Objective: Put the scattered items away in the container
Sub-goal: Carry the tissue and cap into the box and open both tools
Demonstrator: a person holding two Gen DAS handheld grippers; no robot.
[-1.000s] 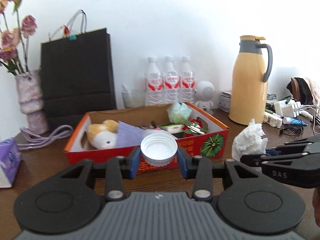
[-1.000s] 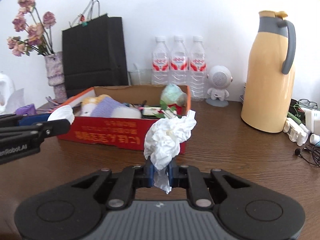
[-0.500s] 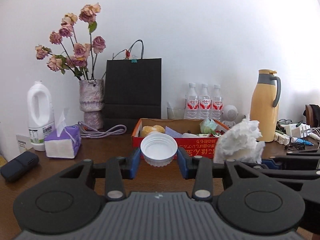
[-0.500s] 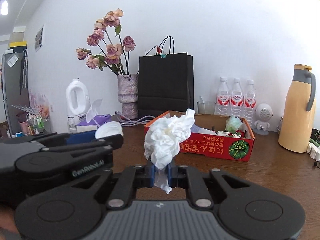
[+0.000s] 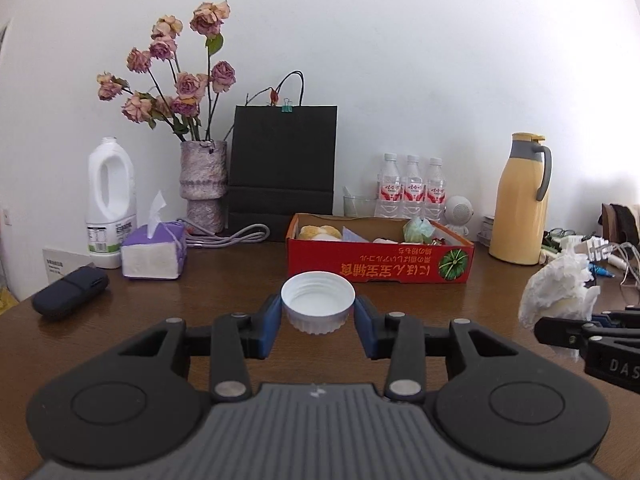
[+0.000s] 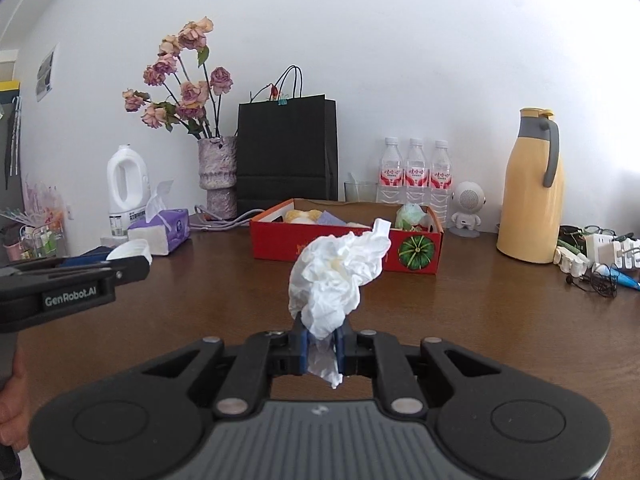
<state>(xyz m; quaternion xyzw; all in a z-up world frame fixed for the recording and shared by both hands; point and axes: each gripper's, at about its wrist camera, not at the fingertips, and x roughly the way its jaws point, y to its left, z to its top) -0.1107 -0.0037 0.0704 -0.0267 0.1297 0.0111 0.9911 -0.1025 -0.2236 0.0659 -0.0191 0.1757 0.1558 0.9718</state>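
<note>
Both grippers loaded, red box well ahead on the wooden table

The left gripper [image 5: 318, 320] clamps a white bottle cap [image 5: 318, 307], open side up, between its blue pads, while the right gripper [image 6: 322, 350] is pinched narrow on a crumpled white tissue [image 6: 336, 276] that billows above its fingers. The red cardboard box [image 5: 380, 264], printed with a green pumpkin, stands at 12 o'clock from both grippers, well apart from them, already holding a plush toy [image 5: 320, 233] and a greenish wad [image 5: 418, 229]. Behind it, at 11 o'clock, stands a black paper bag [image 5: 284, 168]; a yellow thermos [image 5: 520, 200] rises at 2 o'clock, and a purple tissue box [image 5: 154, 254] sits at 10 o'clock.
</note>
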